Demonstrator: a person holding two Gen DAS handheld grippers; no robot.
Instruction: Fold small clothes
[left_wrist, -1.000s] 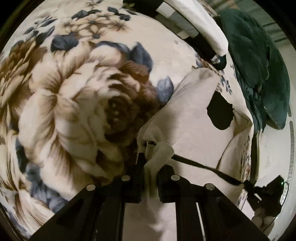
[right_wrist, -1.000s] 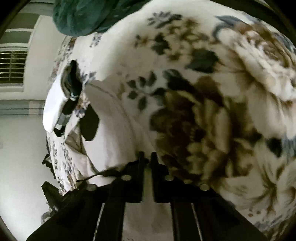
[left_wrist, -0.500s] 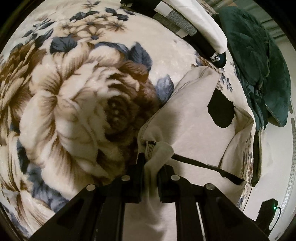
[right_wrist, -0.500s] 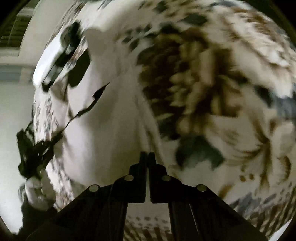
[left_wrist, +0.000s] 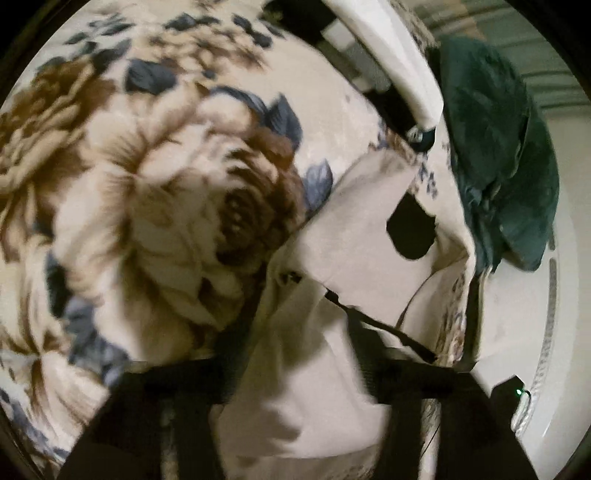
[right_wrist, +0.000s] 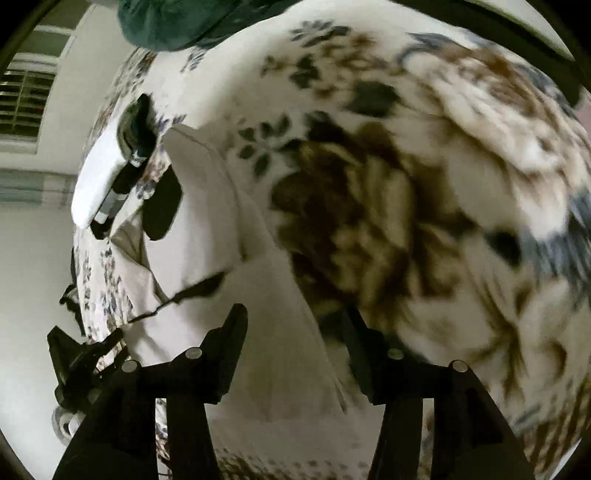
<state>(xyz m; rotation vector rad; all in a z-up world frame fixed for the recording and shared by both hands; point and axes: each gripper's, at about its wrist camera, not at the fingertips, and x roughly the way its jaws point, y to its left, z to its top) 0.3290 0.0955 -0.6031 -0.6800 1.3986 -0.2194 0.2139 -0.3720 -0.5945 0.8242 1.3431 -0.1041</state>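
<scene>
While my left hand-held gripper (left_wrist: 295, 373) has its jaws opening with a loose fold of the pale garment (left_wrist: 354, 236) lying between them and no pad pressing it that I can see, my right hand-held gripper (right_wrist: 291, 350) is opening too, its fingers standing apart over the garment's near right edge. That garment lies flat on the floral blanket (left_wrist: 140, 192) of the bed, its long edge running against the big brown rose, with a wide stretch of bare blanket beside it. Its far end lies near a white and black folded stack (right_wrist: 92, 184) and a dark green cloth (left_wrist: 498, 155).
</scene>
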